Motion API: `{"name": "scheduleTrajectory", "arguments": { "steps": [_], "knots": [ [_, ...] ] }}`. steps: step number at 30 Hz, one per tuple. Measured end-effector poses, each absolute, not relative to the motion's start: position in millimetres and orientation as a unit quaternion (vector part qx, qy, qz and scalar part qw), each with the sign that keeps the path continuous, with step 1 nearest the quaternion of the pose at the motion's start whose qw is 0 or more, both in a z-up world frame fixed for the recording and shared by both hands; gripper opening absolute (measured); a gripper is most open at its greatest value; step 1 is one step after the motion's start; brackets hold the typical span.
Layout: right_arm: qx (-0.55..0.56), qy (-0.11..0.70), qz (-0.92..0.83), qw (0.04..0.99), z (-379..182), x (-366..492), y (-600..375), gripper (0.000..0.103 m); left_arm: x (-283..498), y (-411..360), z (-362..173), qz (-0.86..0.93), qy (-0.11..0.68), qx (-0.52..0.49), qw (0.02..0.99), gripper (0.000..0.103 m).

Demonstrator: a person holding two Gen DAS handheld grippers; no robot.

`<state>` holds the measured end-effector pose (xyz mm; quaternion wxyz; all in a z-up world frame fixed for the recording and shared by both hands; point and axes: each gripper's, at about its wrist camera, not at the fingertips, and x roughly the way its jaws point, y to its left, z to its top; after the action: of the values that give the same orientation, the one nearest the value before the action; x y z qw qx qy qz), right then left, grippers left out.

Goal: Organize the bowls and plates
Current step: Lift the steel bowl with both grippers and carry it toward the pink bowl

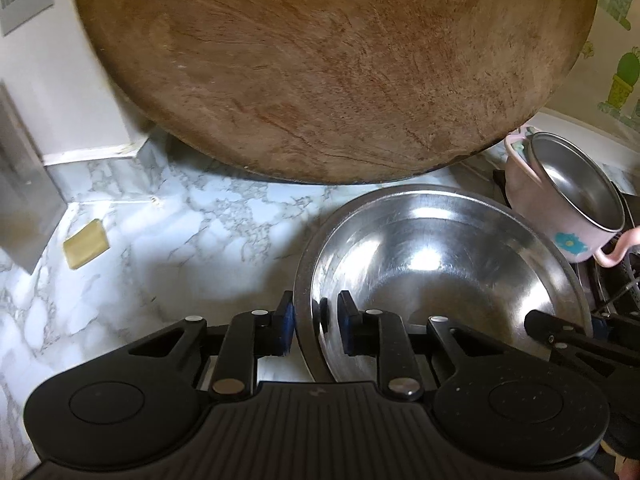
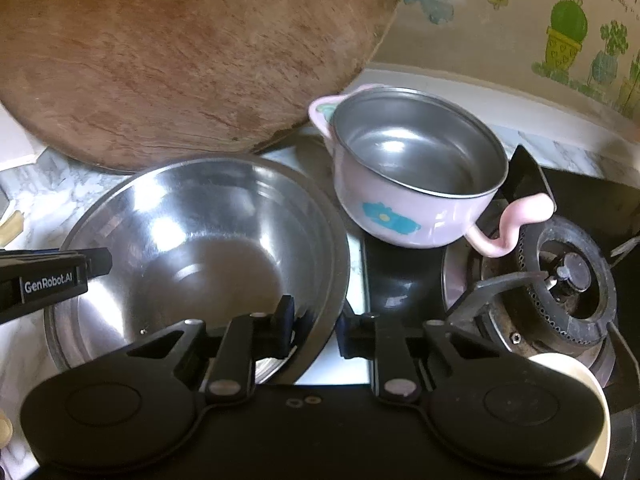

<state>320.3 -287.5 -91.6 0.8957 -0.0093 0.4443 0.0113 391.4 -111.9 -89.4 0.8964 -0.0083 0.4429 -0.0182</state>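
Observation:
A large steel bowl [image 1: 440,264] [image 2: 200,240] sits on the marble counter [image 1: 180,240]. My left gripper [image 1: 316,328] straddles its left rim, one finger outside and one inside, close to the metal but with small gaps showing. My right gripper [image 2: 316,330] straddles the right rim the same way. A small pink two-handled bowl with a steel lining [image 1: 572,196] [image 2: 416,176] stands tilted on the stove edge behind the large bowl. The left gripper's body shows at the left of the right wrist view [image 2: 48,280].
A big round wooden board [image 1: 332,64] [image 2: 180,52] leans against the wall behind the bowls. A gas burner [image 2: 560,280] is at the right, a cream disc [image 2: 576,384] near it. A yellow sponge [image 1: 86,243] lies on the counter at left.

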Motion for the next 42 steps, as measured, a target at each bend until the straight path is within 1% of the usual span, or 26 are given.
{"name": "scheduleTrajectory", "arguments": {
  "steps": [10, 24, 32, 42],
  "knots": [
    [-0.019, 0.421, 0.042, 0.906, -67, 284, -276, 0.021, 342, -87, -66, -0.012, 0.435, -0.01, 0.9, 0.019],
    [-0.022, 0.395, 0.101, 0.913, -26, 202, -237, 0.022, 245, -33, -29, 0.014, 0.422, -0.022, 0.906, 0.019],
    [-0.03, 0.395, 0.132, 0.909, -30, 160, -211, 0.022, 197, -9, -36, 0.029, 0.433, -0.033, 0.9, 0.02],
    [-0.033, 0.407, 0.139, 0.902, -54, 128, -197, 0.022, 165, 2, -57, 0.031, 0.442, -0.034, 0.896, 0.02]
  ]
}}
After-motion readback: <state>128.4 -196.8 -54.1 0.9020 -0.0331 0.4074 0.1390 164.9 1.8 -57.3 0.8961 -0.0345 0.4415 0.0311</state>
